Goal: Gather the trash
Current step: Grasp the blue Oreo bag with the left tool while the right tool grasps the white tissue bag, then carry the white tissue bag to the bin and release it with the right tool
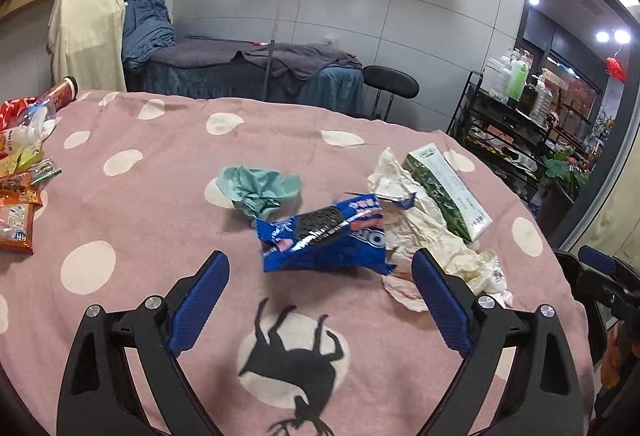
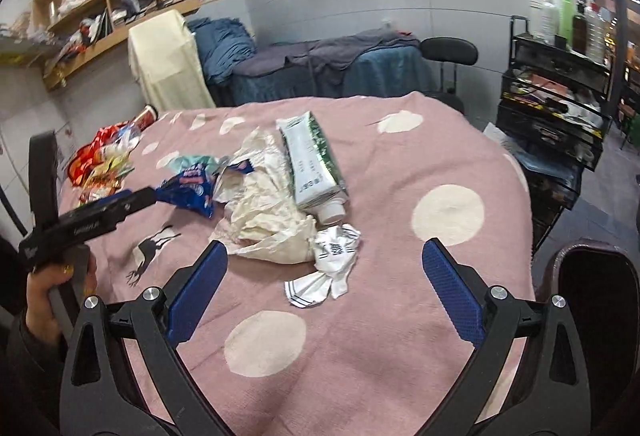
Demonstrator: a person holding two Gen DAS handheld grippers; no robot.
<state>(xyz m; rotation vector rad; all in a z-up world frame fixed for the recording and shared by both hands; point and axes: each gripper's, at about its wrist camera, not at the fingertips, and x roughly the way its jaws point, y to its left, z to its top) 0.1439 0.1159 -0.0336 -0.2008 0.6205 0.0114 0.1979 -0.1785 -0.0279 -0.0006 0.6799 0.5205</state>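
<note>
Litter is lying loose on a soft pink blanket while two wide-spread grippers are hovering over it.

A glossy blue cookie wrapper (image 1: 326, 236), crinkled and torn, is sitting mid-table, just ahead of the left gripper (image 1: 320, 272), whose ribbed blue pads are standing wide with nothing pressed between them. A crumpled teal paper ball (image 1: 260, 191) is touching the wrapper's far side; creased cream paper (image 1: 416, 220) is lying against its right, beside a flattened green-and-white tube (image 2: 314, 163). A scrunched white printed scrap (image 2: 334, 260) is resting ahead of the right gripper (image 2: 324, 264), also gaping empty. The polka-dot blanket (image 2: 400, 316) is looking fuzzy; shiny snack packets (image 1: 18, 195) are piling at its left edge.
</note>
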